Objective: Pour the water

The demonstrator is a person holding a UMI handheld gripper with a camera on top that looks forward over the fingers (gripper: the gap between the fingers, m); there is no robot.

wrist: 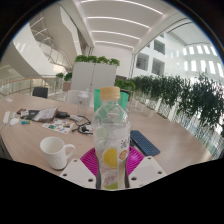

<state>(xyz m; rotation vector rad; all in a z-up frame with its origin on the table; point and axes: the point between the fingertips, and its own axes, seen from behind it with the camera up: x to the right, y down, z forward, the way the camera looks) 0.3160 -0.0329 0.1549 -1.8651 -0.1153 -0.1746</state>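
Observation:
A clear plastic bottle with a yellow cap and a fruit-printed label stands upright between my fingers. My gripper is shut on the bottle, with a pink pad pressing each side of its lower body. A white mug sits on the round table, to the left of the fingers and slightly ahead. The bottle's base is hidden below the fingers.
A dark blue notebook lies just right of the bottle. Magazines and papers are scattered on the table's far left. A glass stands farther back. Green hedges and a chair lie beyond the table.

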